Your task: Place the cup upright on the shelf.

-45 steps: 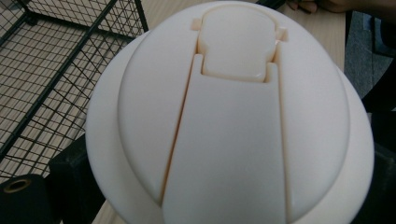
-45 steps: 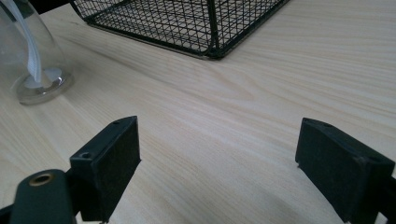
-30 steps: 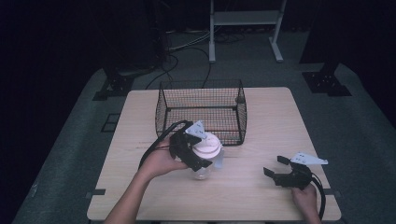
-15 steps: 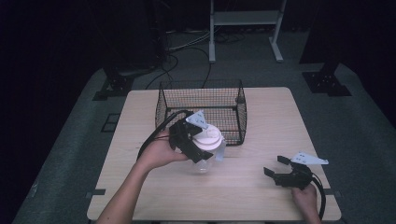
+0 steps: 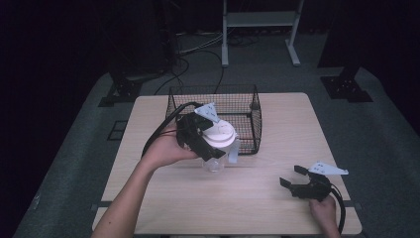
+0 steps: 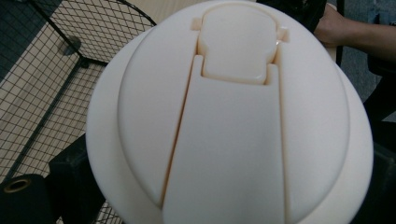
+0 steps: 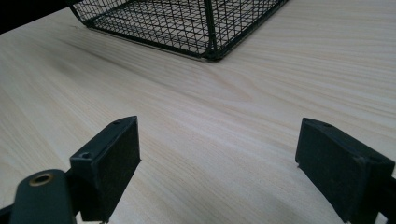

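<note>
Two jaws — half-hidden by lid (image 6: 233,116)

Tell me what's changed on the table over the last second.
The left gripper, shut on the white-lidded jar, carried it up and away toward the wire basket. The right gripper stayed open, low over the table.

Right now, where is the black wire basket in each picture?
High view: the wire basket sits at the table's far middle, behind the white-lidded jar.
Left gripper view: its mesh fills the left side, beside the lid.
Right gripper view: its corner is top centre.
Shared landmark: the pale wooden table.
</note>
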`<state>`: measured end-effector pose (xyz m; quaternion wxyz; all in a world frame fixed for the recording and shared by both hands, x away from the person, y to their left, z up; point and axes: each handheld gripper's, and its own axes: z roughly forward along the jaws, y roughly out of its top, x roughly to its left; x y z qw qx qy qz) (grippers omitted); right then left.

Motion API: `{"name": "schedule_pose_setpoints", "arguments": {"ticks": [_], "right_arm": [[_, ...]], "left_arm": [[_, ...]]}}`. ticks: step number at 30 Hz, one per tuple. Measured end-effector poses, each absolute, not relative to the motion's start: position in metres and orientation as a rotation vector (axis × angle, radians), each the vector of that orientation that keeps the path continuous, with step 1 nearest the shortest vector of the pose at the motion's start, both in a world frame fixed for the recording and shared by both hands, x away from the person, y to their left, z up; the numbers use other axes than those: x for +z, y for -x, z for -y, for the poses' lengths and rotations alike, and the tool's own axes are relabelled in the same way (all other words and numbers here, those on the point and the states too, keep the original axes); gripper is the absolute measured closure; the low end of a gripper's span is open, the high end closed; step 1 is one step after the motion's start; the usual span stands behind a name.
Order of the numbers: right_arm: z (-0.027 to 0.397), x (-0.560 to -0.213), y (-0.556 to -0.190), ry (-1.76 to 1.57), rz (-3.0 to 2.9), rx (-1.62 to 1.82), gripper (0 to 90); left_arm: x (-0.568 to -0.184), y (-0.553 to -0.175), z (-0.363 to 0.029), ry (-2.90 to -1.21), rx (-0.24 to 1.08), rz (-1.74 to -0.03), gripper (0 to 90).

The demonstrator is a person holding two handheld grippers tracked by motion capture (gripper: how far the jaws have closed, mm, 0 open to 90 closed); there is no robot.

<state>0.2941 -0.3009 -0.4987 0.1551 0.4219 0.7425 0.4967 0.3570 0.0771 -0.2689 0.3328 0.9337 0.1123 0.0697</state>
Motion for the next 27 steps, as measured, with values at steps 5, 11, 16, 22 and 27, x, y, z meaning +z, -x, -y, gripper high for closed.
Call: {"name": "schedule_pose_setpoints", "arguments": {"ticks": [5,11,16,22,27], "right_arm": [[0.301,-0.499,-0.294,-1.209,-2.127,1.425,12.9],[0.301,-0.499,-0.294,-1.211,-2.126,1.425,12.9],[0.301,-0.499,-0.294,-1.208,-2.126,1.426,12.9],[0.301,-0.498,-0.294,-1.21,-2.127,1.428,12.9],[0.301,-0.499,-0.294,-1.21,-2.126,1.43,12.9]], "left_arm": [[-0.26,-0.363,-0.075,-2.44,0.196,-0.296,5.8],[-0.251,-0.37,-0.073,-2.437,0.202,-0.3,5.8],[-0.242,-0.377,-0.07,-2.434,0.209,-0.307,5.8],[-0.231,-0.387,-0.065,-2.438,0.227,-0.314,5.8],[-0.225,-0.396,-0.061,-2.445,0.231,-0.327,5.8]]}}
